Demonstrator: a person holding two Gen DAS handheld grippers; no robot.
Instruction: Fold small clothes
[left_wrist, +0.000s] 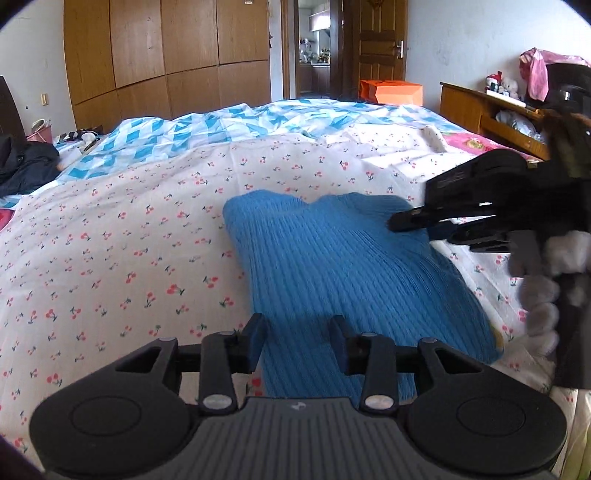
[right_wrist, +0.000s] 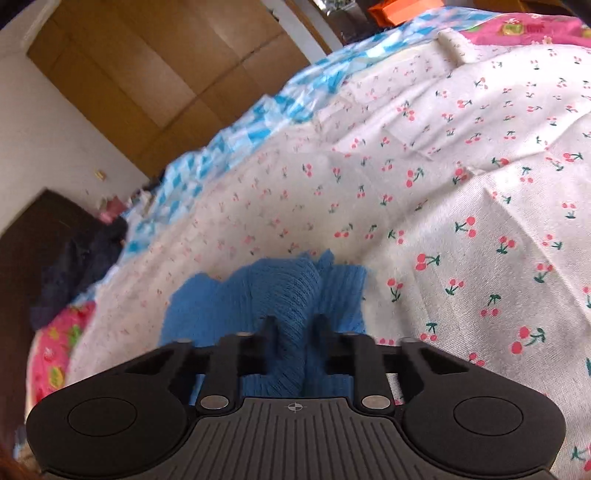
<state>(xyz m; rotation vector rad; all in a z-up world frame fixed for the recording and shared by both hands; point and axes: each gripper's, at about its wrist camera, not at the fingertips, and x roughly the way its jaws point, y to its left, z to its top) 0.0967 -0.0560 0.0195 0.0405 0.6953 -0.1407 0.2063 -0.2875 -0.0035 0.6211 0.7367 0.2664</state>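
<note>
Two wrist views of a blue knitted garment (left_wrist: 351, 266) lying on a bed (left_wrist: 147, 229) covered with a white cherry-print sheet. Left wrist view: the left gripper (left_wrist: 299, 341) hangs low over the near end of the garment, its jaws partly apart with the ribbed knit lying in the gap and under both fingers; the pads are not seen pressing on the cloth. Beyond the jaws the garment spreads away and to the right, flat against the sheet, with two rounded lobes at its far edge. At the right of that far edge the right gripper (left_wrist: 397, 223) comes in from the side — its fingers drawn close together at the garment's border. A gloved hand (left_wrist: 546, 280) holds it. Right wrist view, blurred: the right gripper (right_wrist: 293, 325) has its jaws narrow and closed on a bunched fold of the garment (right_wrist: 284, 295), which rises between the two fingers and spills ahead of them onto the sheet. Past both jaws lies a blue-and-white checked cover (left_wrist: 207, 125), then a wooden wardrobe (left_wrist: 166, 55) against the far wall. An orange box (left_wrist: 391, 91) stands near the door — well apart from the garment.
</note>
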